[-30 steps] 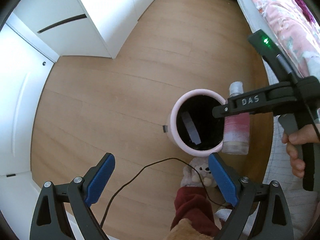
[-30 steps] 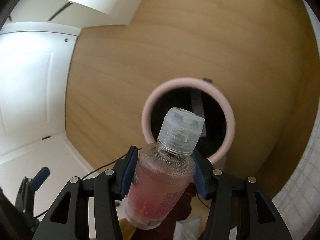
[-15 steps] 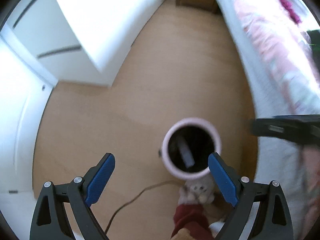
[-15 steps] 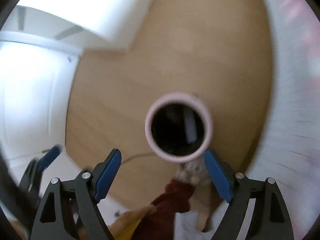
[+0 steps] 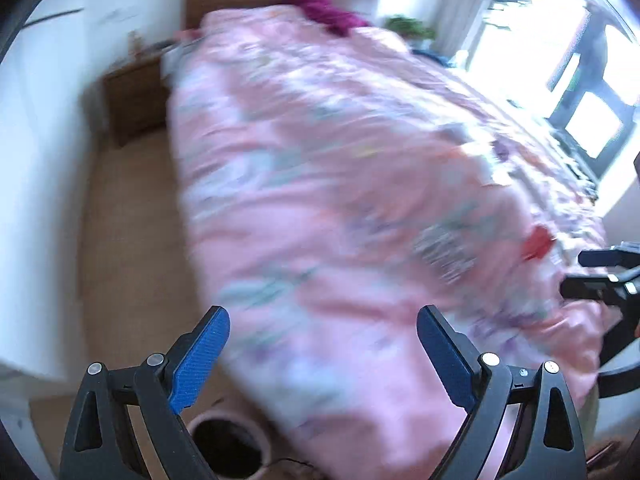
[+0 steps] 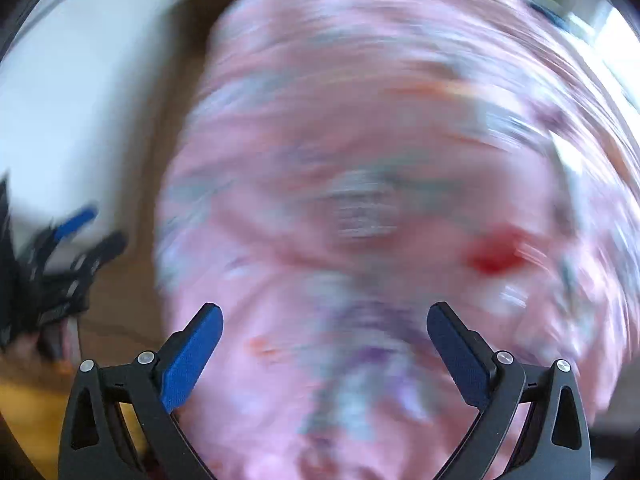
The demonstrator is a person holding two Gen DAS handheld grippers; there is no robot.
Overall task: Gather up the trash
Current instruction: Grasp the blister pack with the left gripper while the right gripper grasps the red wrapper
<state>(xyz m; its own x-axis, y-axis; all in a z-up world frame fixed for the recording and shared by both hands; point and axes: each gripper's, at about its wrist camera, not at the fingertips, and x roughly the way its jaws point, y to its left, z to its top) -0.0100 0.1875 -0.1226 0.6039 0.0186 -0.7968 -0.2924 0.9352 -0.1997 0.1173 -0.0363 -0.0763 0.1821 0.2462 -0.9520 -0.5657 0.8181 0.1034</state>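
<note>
The left gripper (image 5: 322,354) has its jaws spread wide with nothing between them; only the pink quilt (image 5: 340,184) shows in the gap. The right gripper (image 6: 324,350) is opening its jaws, now far apart, and nothing sits between its blue pads (image 6: 188,360) either, just blurred quilt.

Below the left gripper, at the bottom edge of the left view, the pink bin (image 5: 228,450) stands on the wood floor (image 5: 128,240), its dark mouth partly hidden behind the left finger. It sits just beside the near edge of the bed.

The quilt's left edge runs up the view, leaving a strip of bare floor between it and the white wall (image 5: 44,152). A wooden nightstand (image 5: 134,104) closes that strip at the far end. On the quilt, near its right side, lies a small red thing (image 5: 538,244), too blurred to identify. A bright window (image 5: 560,52) lies beyond the bed.

The right view is heavily smeared; the other gripper shows dimly at its left edge.
</note>
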